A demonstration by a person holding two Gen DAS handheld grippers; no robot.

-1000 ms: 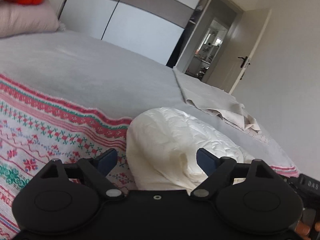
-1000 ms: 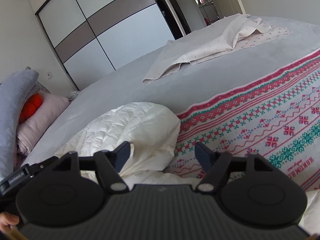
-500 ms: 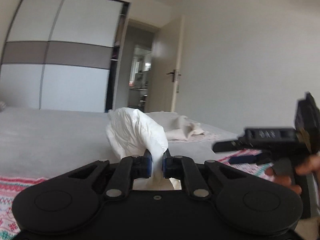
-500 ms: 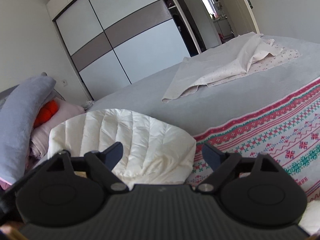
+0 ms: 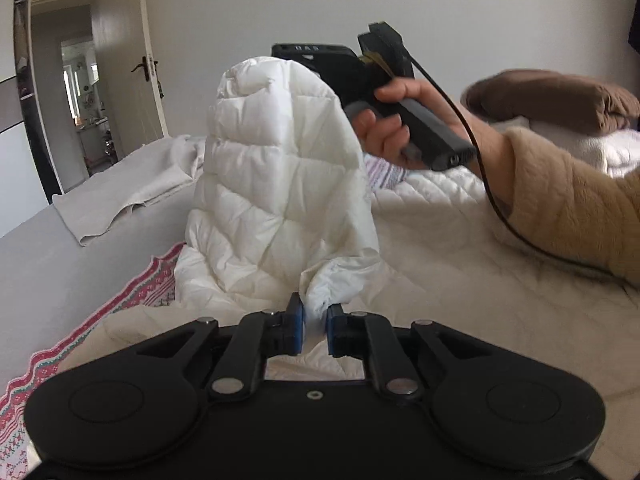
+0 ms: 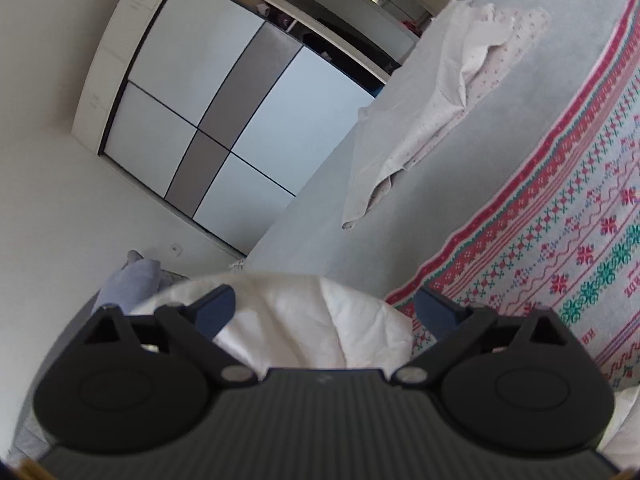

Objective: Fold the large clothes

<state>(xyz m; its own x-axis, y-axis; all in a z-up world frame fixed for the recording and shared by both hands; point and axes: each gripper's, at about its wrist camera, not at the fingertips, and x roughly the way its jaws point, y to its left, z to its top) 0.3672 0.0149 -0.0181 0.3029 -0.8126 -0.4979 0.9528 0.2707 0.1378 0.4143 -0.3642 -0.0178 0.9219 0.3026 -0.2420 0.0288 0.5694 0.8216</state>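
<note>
While lifted, jacket (image 5: 280, 184) beside patterned blanket's (image 5: 136, 292) edge.

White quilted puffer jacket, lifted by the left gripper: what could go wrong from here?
1. The left gripper pinches only a small fold of the white quilted puffer jacket, and its jaws are opening slightly, so the slippery fabric may drop.
2. The right gripper, jaws opening, holds nothing, so the jacket hangs from one point.

Both wrist views look low and close across the bed (image 5: 60, 276), sharing the white jacket (image 5: 280, 200); the right is rolled.
</note>
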